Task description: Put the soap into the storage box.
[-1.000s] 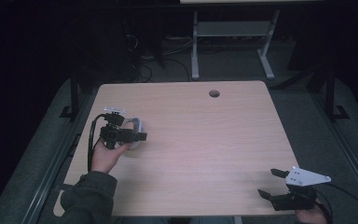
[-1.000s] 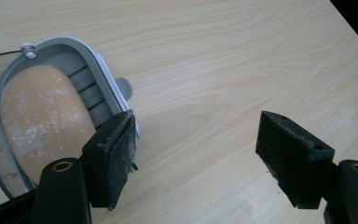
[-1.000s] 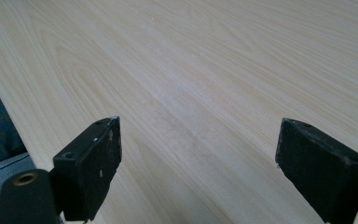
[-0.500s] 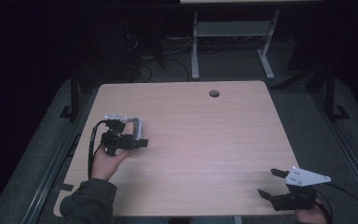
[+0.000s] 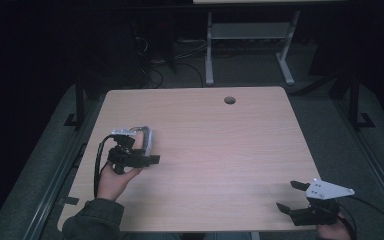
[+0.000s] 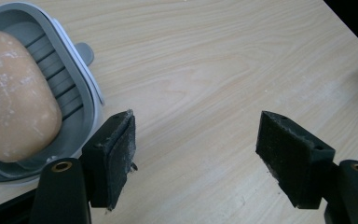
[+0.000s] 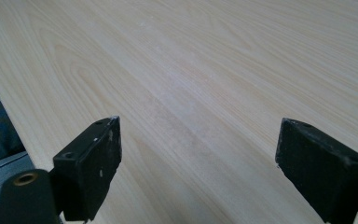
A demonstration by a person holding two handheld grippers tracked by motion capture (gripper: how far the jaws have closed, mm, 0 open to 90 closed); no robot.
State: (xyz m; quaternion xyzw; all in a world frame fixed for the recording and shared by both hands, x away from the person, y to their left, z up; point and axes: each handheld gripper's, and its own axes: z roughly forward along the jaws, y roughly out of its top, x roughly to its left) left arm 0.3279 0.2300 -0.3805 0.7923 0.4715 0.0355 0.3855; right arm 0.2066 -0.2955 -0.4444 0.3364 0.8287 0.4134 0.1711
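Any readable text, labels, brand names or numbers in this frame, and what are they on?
None: no readable text in any view.
The grey soap dish and the soap bar in it carry no lettering that shows.
The wooden table is plain wood grain.
The left tool and right tool show black pads and brass rivets, no markings.
The grey plate on the right tool shows small holes, no print.

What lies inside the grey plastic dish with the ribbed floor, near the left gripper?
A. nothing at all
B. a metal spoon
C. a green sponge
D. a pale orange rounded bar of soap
D: in the left gripper view, a pale orange rounded bar of soap rests on the ribs of the grey plastic dish, beside the open left gripper.
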